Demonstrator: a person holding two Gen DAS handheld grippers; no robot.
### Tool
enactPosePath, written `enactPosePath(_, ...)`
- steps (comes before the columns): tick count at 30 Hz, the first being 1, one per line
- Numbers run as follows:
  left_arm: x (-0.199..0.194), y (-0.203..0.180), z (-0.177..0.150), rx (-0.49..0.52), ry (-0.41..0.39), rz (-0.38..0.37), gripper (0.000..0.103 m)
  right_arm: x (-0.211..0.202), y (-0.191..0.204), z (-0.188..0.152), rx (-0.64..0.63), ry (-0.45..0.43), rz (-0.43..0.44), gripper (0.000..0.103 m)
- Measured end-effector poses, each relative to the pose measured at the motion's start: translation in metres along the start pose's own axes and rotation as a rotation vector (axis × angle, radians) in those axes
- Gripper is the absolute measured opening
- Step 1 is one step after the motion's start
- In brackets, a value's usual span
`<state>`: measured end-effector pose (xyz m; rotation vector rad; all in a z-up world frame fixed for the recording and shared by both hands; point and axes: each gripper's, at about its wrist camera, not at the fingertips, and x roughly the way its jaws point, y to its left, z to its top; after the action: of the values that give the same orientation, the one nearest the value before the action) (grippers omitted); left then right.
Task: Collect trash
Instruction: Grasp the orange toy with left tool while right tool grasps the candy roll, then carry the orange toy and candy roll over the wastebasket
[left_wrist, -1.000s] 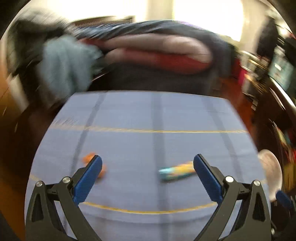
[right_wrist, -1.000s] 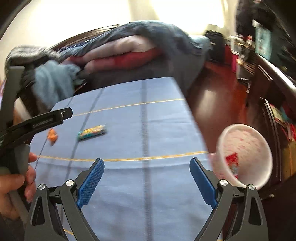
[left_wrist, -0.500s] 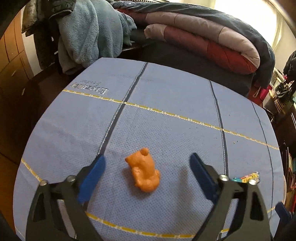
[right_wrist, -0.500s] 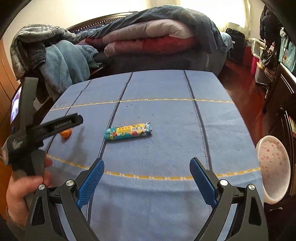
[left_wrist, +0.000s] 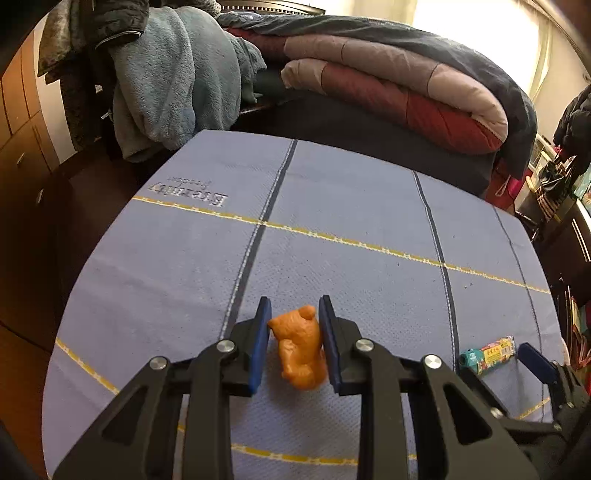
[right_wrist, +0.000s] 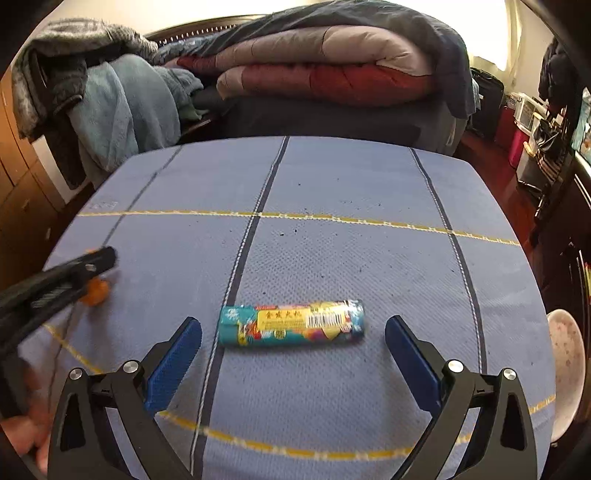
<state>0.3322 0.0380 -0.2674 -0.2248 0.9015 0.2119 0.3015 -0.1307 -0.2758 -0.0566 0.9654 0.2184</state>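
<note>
Trash is lying on the blue counter (left_wrist: 332, 192): an orange scrap (left_wrist: 300, 347), lower centre of the left view, is sitting pinched between the left tongs (left_wrist: 293, 306). Only the right view is showing the right tongs (right_wrist: 293, 328) gaping wide around a wrapper (right_wrist: 291, 323), and a bowl (right_wrist: 567, 373) at right edge.

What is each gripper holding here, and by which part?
The left gripper is closed on the orange crumpled scrap, blue pads against its two sides. The right gripper is open, holding nothing.
</note>
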Motion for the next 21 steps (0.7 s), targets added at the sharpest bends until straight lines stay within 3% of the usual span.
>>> enactPosePath(2,-0.005,0.002,0.001,-0.001,-0.011,-0.007,0.027,-0.001,0.001,-0.002,-0.01,-0.004,-0.019,0.095)
enactPosePath(4,-0.012,0.002,0.002,-0.008,-0.021,-0.014,0.027,-0.004,0.003,-0.003,-0.022,-0.008,-0.025,0.08)
enactPosePath(12,-0.03,-0.018,0.003,0.019,-0.041,-0.056,0.027,-0.03,-0.019,-0.017,0.024,-0.019,0.002,0.08)
enactPosePath(21,-0.052,-0.08,-0.007,0.127,-0.054,-0.126,0.027,-0.067,-0.067,-0.044,0.111,-0.038,0.006,0.08)
